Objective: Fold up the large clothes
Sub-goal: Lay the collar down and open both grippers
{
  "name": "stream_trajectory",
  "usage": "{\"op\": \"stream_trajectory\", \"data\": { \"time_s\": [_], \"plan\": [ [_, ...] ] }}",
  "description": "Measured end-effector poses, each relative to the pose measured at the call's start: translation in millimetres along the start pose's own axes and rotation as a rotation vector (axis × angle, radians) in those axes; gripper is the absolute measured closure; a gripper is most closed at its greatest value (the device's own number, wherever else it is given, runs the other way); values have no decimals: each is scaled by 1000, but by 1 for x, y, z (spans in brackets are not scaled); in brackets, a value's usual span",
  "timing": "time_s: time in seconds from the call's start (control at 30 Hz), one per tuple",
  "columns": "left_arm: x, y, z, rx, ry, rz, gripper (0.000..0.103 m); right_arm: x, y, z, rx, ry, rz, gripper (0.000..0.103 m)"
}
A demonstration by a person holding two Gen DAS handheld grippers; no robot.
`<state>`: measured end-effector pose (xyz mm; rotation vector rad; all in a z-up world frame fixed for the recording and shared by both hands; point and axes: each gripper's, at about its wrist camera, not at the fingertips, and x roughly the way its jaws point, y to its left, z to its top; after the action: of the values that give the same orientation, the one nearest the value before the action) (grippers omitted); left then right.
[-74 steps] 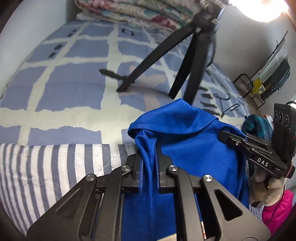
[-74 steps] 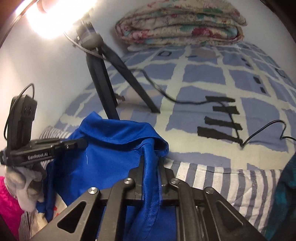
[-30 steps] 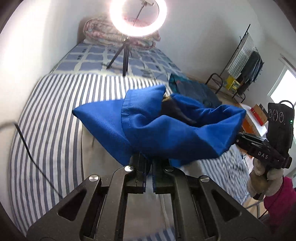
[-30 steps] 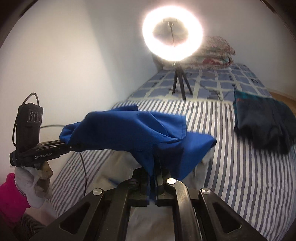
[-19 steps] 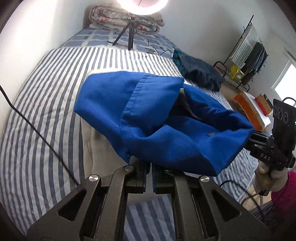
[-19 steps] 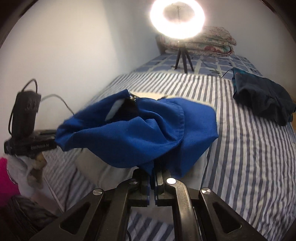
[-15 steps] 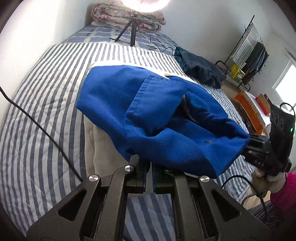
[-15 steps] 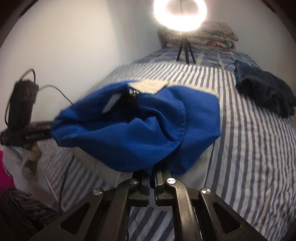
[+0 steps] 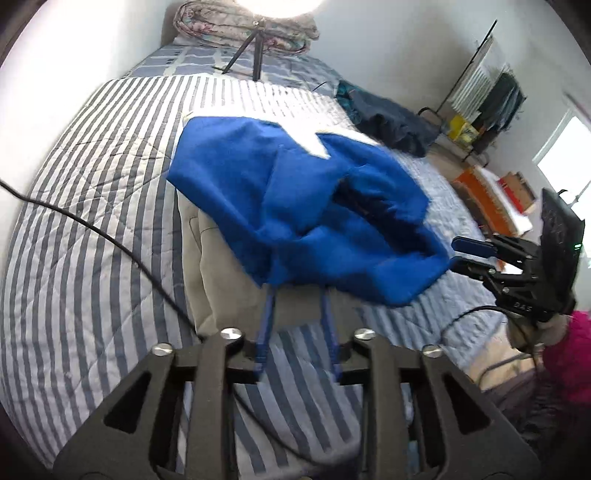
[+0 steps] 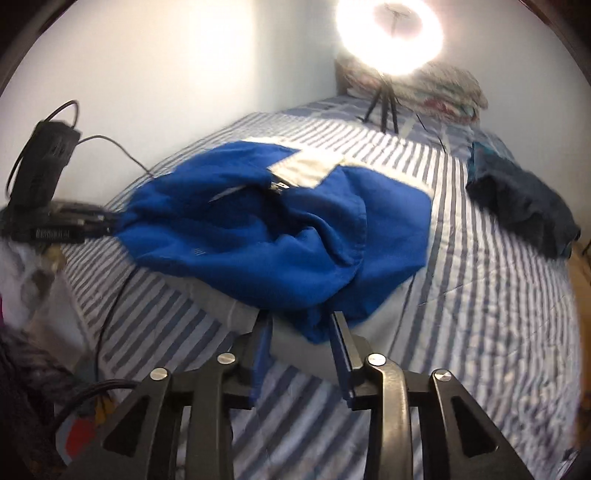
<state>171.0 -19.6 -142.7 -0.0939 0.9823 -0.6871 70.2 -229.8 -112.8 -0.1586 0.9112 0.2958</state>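
A bright blue garment (image 9: 295,199) lies crumpled on a beige garment (image 9: 218,269) spread over the striped bed (image 9: 92,221). My left gripper (image 9: 297,295) sits at the garment's near hem. Its jaws are opening, and the hem rests loose over the fingertips (image 9: 269,306). My right gripper (image 9: 456,254) is at the garment's right corner, jaws apart. In the right wrist view the right gripper (image 10: 301,317) is opening, with a corner of the blue garment (image 10: 280,236) hanging slack between its fingers. The left gripper (image 10: 110,223) shows at the garment's left end.
A ring light on a tripod (image 10: 384,96) stands at the far end, before a folded floral quilt (image 9: 247,22). A dark clothes pile (image 10: 524,206) lies at the bed's right. A black cable (image 9: 110,240) crosses the cover. A clothes rack (image 9: 480,96) and orange boxes (image 9: 476,188) stand beside the bed.
Both grippers carried the blue garment back from the far end and down onto the beige garment. Their jaws, clamped on its hem until half a second ago, have now parted.
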Motion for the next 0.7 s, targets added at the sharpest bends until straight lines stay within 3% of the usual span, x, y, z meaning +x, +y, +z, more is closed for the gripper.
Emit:
{"op": "stream_trajectory", "data": {
  "time_s": [0.1, 0.17, 0.2, 0.33, 0.43, 0.57, 0.7],
  "plan": [
    [-26, -3, 3, 19, -28, -41, 60, -30, -3, -4, -14, -38, 50, 48],
    [-38, 0, 12, 8, -56, -58, 44, -51, -12, -4, 9, -86, 103, 35],
    [-40, 6, 17, -22, -69, -61, 44, -56, -17, -3, 34, -104, 120, 28],
    [-27, 49, 44, -249, -75, -119, 44, -53, -55, 6, 225, -157, 162, 26],
    [-10, 84, 54, -435, -77, -155, 44, -24, -88, 10, 407, -118, 199, 26],
    [16, 114, 65, -574, -67, -164, 44, 13, -120, 6, 623, -85, 262, 27],
    [42, 138, 66, -675, -25, -190, 44, 42, -126, 8, 696, -62, 306, 28]
  ]
}}
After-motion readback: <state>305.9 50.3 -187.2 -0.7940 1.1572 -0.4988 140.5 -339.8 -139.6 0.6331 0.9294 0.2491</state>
